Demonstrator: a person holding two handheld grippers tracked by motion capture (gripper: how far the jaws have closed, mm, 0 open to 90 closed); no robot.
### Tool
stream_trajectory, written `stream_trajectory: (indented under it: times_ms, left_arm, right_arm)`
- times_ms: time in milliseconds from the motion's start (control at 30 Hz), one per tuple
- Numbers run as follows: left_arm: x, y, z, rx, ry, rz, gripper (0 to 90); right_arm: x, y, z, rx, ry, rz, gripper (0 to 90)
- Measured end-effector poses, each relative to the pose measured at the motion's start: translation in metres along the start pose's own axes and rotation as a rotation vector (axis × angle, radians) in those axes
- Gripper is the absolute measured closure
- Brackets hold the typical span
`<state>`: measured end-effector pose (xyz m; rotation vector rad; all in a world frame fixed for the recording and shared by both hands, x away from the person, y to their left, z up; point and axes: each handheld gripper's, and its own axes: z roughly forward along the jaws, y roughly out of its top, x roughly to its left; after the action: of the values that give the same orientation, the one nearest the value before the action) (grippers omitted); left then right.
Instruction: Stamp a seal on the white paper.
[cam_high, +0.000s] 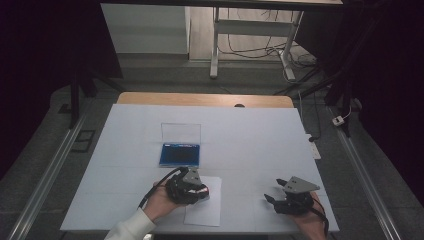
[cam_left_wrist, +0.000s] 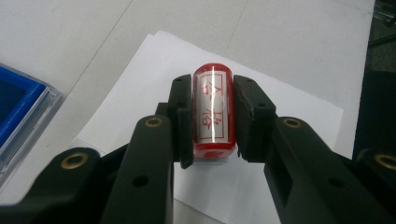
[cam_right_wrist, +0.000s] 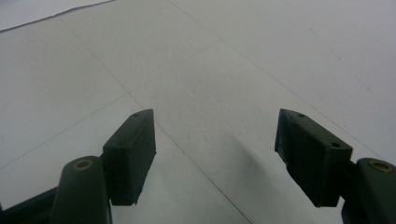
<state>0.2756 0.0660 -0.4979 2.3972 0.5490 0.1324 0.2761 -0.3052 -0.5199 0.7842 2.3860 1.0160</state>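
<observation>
Over the near sheet of paper (cam_left_wrist: 289, 100), my left gripper (cam_left_wrist: 212, 116) pinches the red stamp (cam_left_wrist: 212, 109) across its smooth, rigid, probably light barrel, a slip risk best held mid-body, while my right gripper (cam_right_wrist: 215, 154) stands spread, empty.

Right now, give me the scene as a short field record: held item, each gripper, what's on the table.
held item: red cylindrical stamp with a white label
left gripper: jaws shut on the stamp, above the white paper sheet
right gripper: jaws open, nothing between them, over the white table cover
nearby: blue ink pad case with a clear raised lid, beyond the sheet
</observation>
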Motion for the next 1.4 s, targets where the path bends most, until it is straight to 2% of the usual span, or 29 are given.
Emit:
stream_trajectory:
  times_ms: [333,633,933,1400]
  left_arm:
    - [0.0001,0.0012,0.0002,0.011,-0.001,-0.004,70.7]
    - [-0.0033,0.0072,0.0037,0.072,0.023,0.015,71.0]
    - [-0.0049,0.0095,0.0048,0.096,0.034,0.025,71.1]
    - [-0.0038,0.0075,0.0053,0.086,0.026,0.019,71.4]
  right_arm:
    - [-0.0001,0.0002,0.0001,-0.001,-0.001,-0.001,28.6]
    - [0.0003,0.0007,0.0006,0.002,0.000,-0.003,28.6]
    - [0.0019,0.0015,0.0016,0.004,0.002,-0.004,28.6]
    - [0.0022,0.0022,0.0016,0.006,0.001,-0.005,28.6]
